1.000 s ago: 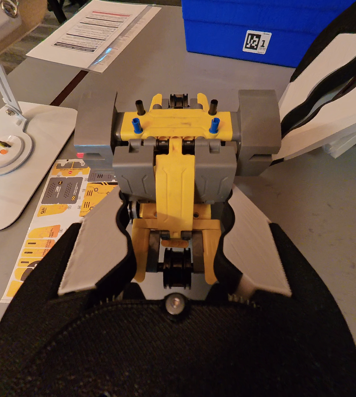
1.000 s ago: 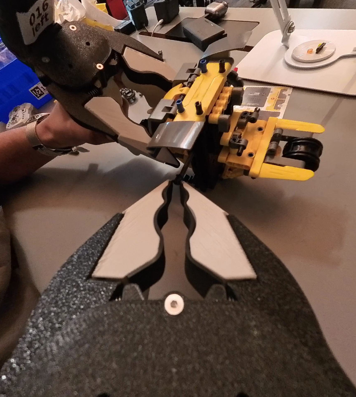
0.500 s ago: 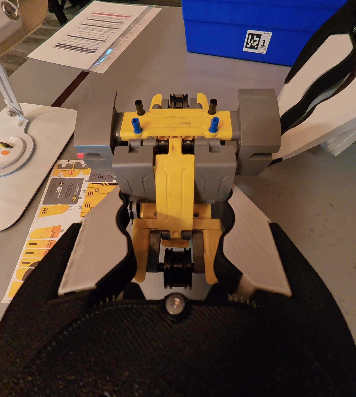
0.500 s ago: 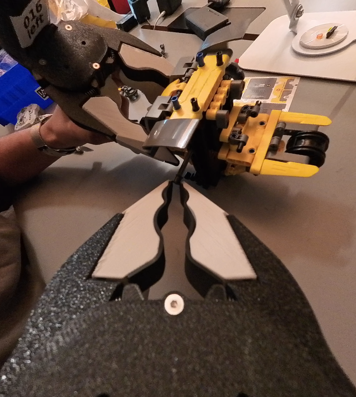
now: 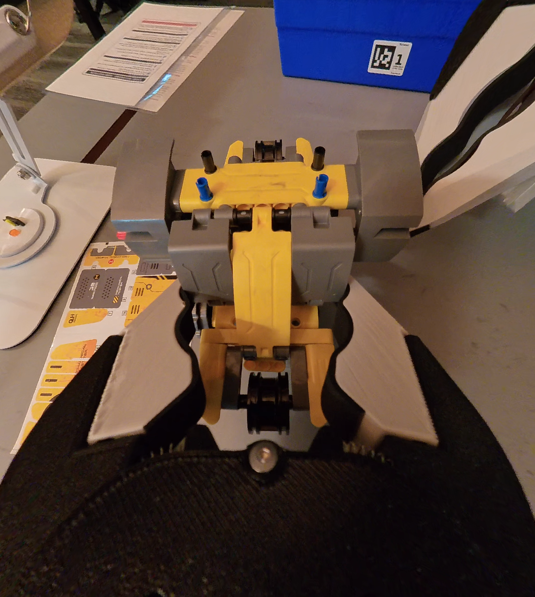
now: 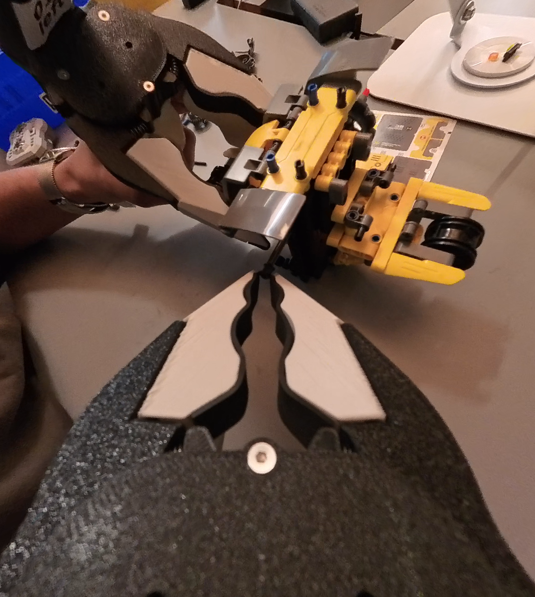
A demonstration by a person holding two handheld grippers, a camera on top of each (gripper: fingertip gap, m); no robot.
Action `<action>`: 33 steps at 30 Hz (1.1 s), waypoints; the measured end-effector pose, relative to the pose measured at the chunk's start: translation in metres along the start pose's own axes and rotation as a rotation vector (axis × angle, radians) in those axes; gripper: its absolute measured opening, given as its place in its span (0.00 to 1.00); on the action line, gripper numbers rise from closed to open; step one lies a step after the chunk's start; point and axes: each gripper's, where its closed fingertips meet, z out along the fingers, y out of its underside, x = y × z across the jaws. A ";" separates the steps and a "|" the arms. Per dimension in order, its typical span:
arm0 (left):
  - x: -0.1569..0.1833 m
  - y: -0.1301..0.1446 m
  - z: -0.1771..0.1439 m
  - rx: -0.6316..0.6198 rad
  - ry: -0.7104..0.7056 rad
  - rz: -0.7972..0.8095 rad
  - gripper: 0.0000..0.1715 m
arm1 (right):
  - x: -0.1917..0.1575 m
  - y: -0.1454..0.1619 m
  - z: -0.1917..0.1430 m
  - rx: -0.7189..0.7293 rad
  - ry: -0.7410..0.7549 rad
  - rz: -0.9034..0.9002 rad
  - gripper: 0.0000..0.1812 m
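Note:
My left gripper is shut on a yellow and grey brick-built vehicle model and holds it above the grey table. Its fingers clamp the model's narrow yellow front, close to a small black wheel. In the right wrist view the same model hangs sideways in the left gripper. My right gripper is shut on a thin black axle that sticks out of the model's side under a grey fender. The right gripper's fingers show at the right of the left wrist view.
A blue bin stands at the back, with a printed sheet to its left. A white stand base and a sticker sheet lie at the left. A person's hand holds the left gripper. Dark boxes sit far back.
The model and left gripper have shifted a little up and right in the right wrist view. Both grippers have kept their hold.

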 end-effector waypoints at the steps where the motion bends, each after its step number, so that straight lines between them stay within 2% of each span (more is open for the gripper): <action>1: 0.000 0.000 0.000 0.000 0.001 -0.002 0.49 | 0.000 0.000 0.001 0.002 0.000 -0.002 0.03; 7: -0.001 0.001 0.000 0.001 -0.001 -0.013 0.50 | 0.000 -0.002 0.001 0.063 0.015 -0.004 0.03; 13: -0.002 0.001 0.001 -0.005 -0.030 -0.026 0.50 | 0.004 0.000 0.003 0.138 0.135 -0.093 0.03; 20: -0.003 0.001 0.001 0.005 -0.034 -0.046 0.50 | 0.005 -0.002 0.003 0.259 0.139 -0.081 0.03; 33: -0.005 0.001 0.001 0.008 -0.033 -0.059 0.49 | 0.006 -0.005 0.003 0.229 0.124 -0.103 0.03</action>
